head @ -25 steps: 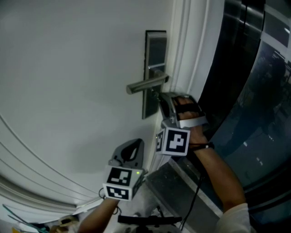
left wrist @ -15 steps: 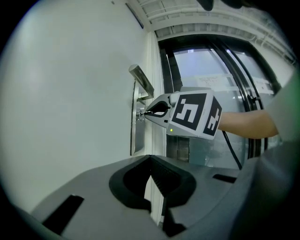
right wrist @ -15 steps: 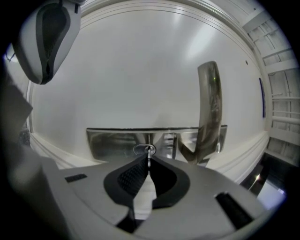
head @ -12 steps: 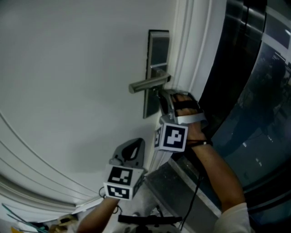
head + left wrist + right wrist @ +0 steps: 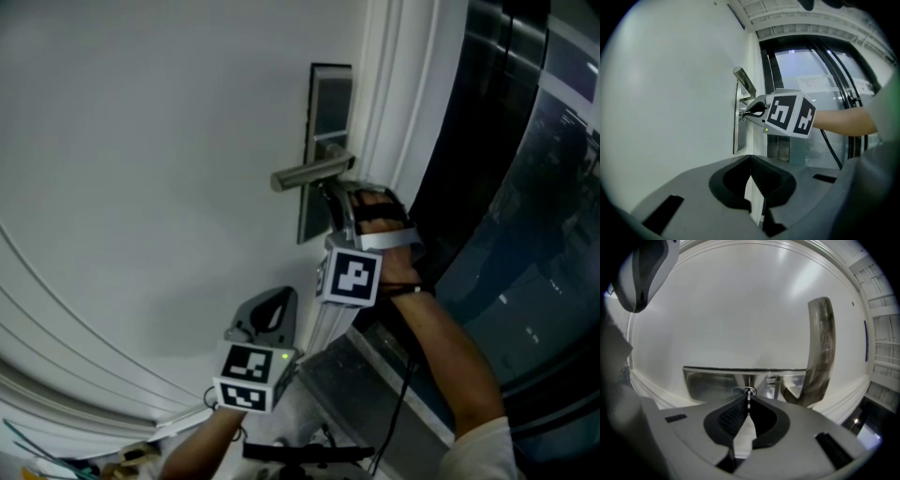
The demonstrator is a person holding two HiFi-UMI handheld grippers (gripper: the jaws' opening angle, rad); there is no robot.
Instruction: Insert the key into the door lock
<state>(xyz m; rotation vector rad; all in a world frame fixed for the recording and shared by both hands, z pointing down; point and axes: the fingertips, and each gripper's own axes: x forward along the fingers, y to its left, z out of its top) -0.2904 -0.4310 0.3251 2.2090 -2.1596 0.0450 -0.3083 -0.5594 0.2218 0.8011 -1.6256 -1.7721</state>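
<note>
My right gripper (image 5: 328, 195) is up against the tall brushed-metal lock plate (image 5: 330, 103) on the white door (image 5: 141, 141), just beneath the silver lever handle (image 5: 305, 174). In the right gripper view its jaws are pressed together on a small silver key (image 5: 749, 395), a thin blade standing out past their tips. The key's tip sits at the round keyhole (image 5: 742, 390) in the lower part of the plate. I cannot tell how far the blade has gone in. The lever handle stands just to one side of the keyhole and is not touched by the gripper.

The hand (image 5: 386, 246) carrying this gripper wears a black strap across its back, and the forearm runs down and to the right, in front of the dark glass panel (image 5: 525, 187) that lies beyond the white door frame (image 5: 394, 84).

My left gripper (image 5: 751, 161) hangs lower and well apart from the lock, near the bottom of the head view, pointing up along the door face. Its jaws are closed tip to tip with nothing between them; only a sliver of the door frame shows through the gap behind the tips. From its view I see the right gripper side-on, nose against the lock plate, with the lever handle above.
</note>
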